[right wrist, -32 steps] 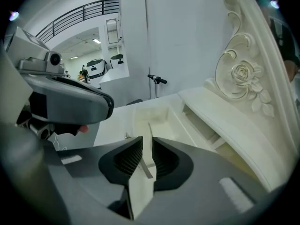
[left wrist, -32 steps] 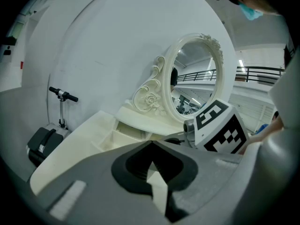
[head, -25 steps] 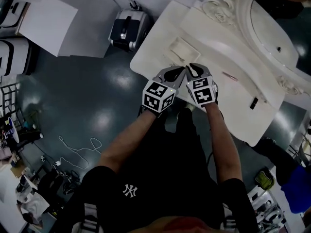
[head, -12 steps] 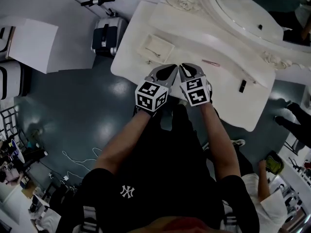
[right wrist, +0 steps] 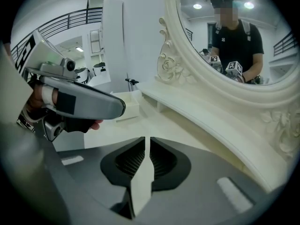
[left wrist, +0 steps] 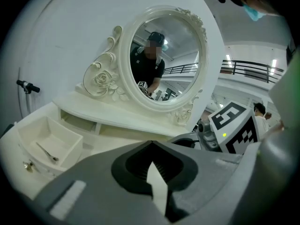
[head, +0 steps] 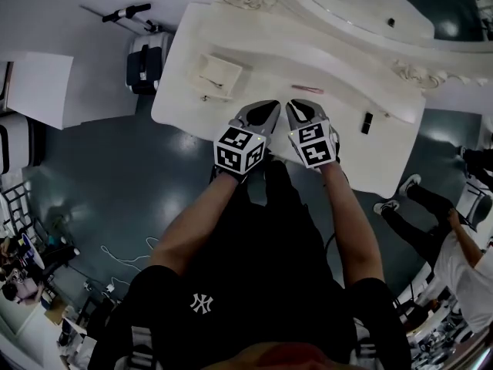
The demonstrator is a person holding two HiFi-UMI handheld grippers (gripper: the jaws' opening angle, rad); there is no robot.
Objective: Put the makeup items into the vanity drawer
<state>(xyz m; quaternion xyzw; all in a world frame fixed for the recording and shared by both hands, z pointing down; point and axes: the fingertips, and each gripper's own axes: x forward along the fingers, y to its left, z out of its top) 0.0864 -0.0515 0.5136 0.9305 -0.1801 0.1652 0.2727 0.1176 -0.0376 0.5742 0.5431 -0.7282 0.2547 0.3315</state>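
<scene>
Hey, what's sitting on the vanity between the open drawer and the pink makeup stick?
Nothing. In the head view, the vanity top is bare between the open drawer and the pink makeup stick.

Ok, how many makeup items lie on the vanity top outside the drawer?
2: a pink stick near the middle, a small black item near the right end. More may be hidden.
</scene>
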